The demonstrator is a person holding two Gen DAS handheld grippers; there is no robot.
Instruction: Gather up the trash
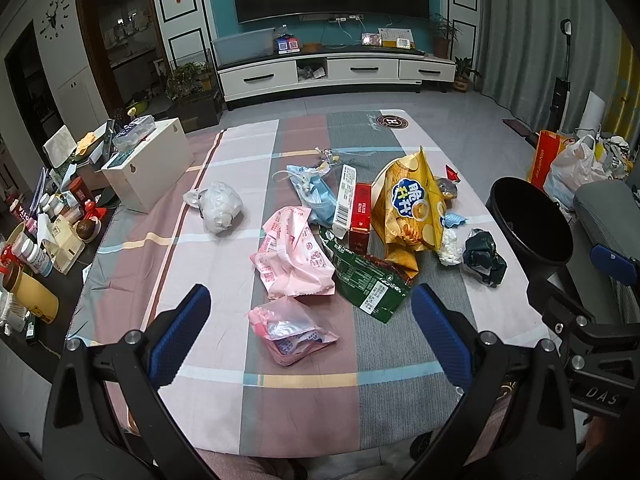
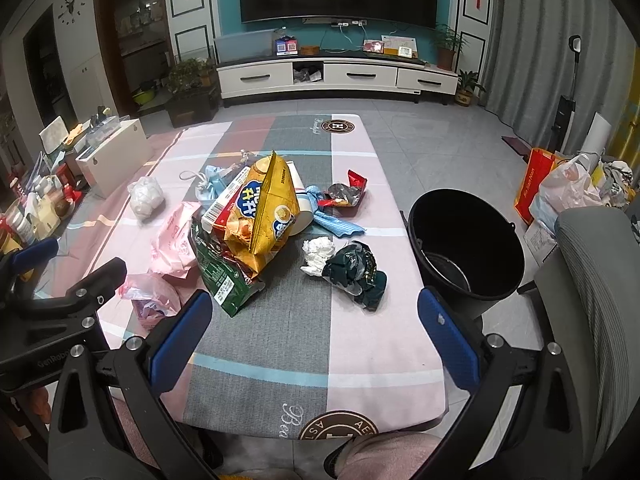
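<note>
Here, in the left wrist view, the left gripper (image 1: 310,326) hovered over the near part of the counter (image 1: 224,412), its jaws spread wide and holding nothing. Directly between and just ahead of them lay the small pink plastic bag (image 1: 290,330), its long axis running slantwise from near-right to far-left. Beyond it sat the larger pink wrapper (image 1: 292,254), the green packet (image 1: 368,280), the yellow chip bag (image 1: 414,208) and, off to the left, a white knotted bag (image 1: 220,206). The black bucket (image 1: 532,224) stood past the counter's right edge, with the right gripper's frame visible low at the right.

Meanwhile, in the right wrist view, the right gripper (image 2: 316,328) also hung with jaws fully apart and nothing in them. Ahead of it, slightly right of centre, lay the dark crumpled wrapper (image 2: 356,276) touching a white tissue wad (image 2: 318,254). The black bucket (image 2: 466,248) stood just beside the counter, near the right jaw.

Judging from this, no trash was yet in the bucket. The small pink plastic bag was nearest the left gripper and the dark crumpled wrapper nearest the right, which also had the shorter carry to the bucket.
</note>
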